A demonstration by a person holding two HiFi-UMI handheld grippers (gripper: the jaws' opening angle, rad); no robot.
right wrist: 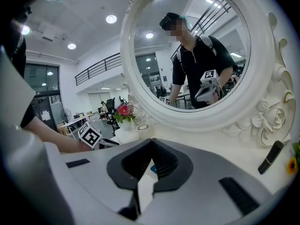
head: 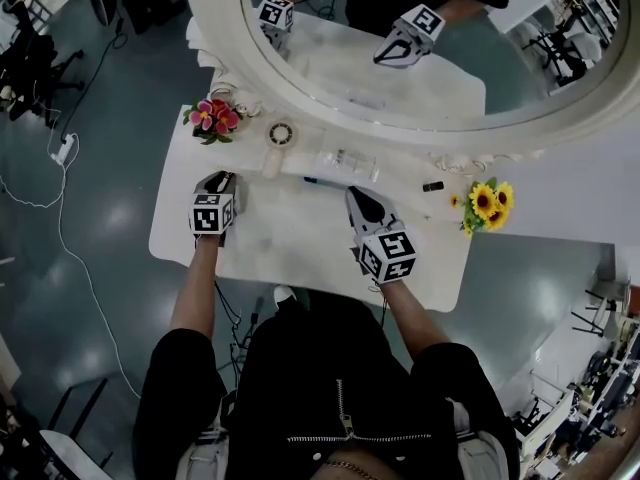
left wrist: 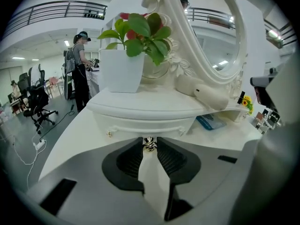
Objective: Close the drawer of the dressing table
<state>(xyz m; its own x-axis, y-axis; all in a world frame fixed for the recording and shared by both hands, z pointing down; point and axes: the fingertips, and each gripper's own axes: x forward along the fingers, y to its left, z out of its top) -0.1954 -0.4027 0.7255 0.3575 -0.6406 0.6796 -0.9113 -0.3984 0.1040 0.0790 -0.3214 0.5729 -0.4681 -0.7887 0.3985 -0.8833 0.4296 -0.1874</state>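
Just under the raised white shelf at the left back of the desk sits the small white drawer (left wrist: 145, 123), its front tucked beneath the shelf's overhanging lip. From these views I cannot tell how far it stands out. A small round silver knob (left wrist: 149, 145) marks the middle of the drawer front. The left gripper (left wrist: 149, 147) points at it from the front, and its dark ribbed fingers (left wrist: 133, 159) are clenched on the knob from either side. In the head view the left gripper (head: 218, 180) lies over the left part of the white desk (head: 300, 243), angled downward toward the shelf.

On top of the shelf stands a white square pot of pink flowers and green leaves (left wrist: 121, 71), just beside the carved white frame of the big oval mirror (head: 222, 38). A white handheld fan (left wrist: 206, 93) lies to the right of the pot, and a flat blue packet (left wrist: 211, 122) rests on the desk below it.

The right gripper (head: 355, 196) is over the middle of the desk, well apart from the drawer. Its fingers (right wrist: 161, 161) are clenched tip to tip on nothing, pointing toward the mirror. A small black bar (right wrist: 271, 157) lies farther right, near a bunch of yellow sunflowers (head: 487, 203).
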